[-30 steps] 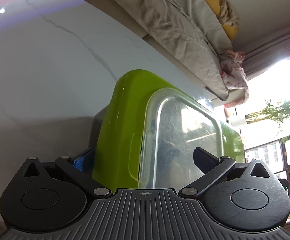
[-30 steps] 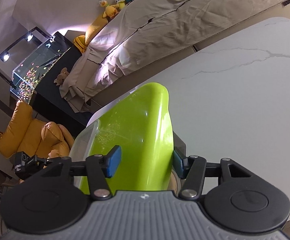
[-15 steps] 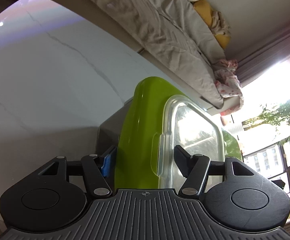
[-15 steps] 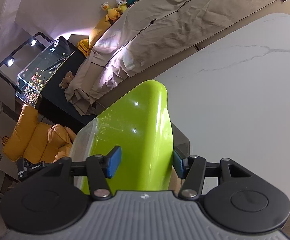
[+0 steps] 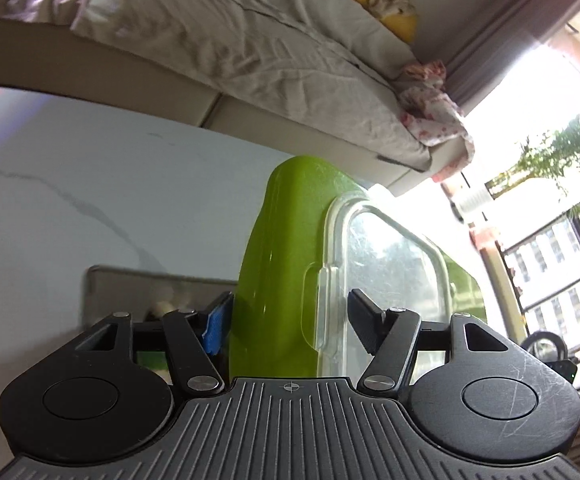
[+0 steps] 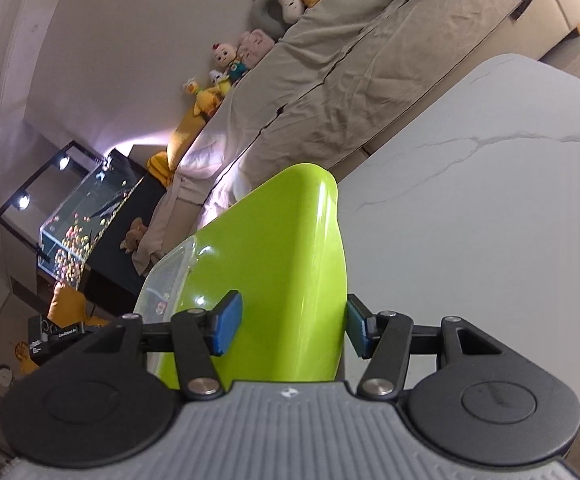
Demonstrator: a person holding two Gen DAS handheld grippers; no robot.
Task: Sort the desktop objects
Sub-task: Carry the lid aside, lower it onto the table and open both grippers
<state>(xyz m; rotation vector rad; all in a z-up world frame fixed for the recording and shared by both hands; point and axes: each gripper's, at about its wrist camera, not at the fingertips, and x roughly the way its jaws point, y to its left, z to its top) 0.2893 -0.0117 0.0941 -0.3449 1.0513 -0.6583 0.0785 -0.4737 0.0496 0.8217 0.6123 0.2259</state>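
A lime-green box (image 5: 278,264) with a clear lid (image 5: 385,276) stands on edge, lifted above the white marble table (image 5: 90,184). My left gripper (image 5: 290,326) is shut on one end of it, one finger on the green side and one on the lid. My right gripper (image 6: 288,326) is shut on the other end of the green box (image 6: 282,264), with its blue pads (image 6: 226,326) pressed to both faces. The clear lid's edge (image 6: 170,268) shows on the left there.
A grey tray-like container (image 5: 138,284) with small items inside sits on the table under the box. A bed (image 6: 349,80) with soft toys runs along the table's far edge. A fish tank (image 6: 78,220) stands further back.
Both grippers have lifted and swung the box: the table has dropped lower in both views and the grey container below has come into sight. Both grips have stayed shut.
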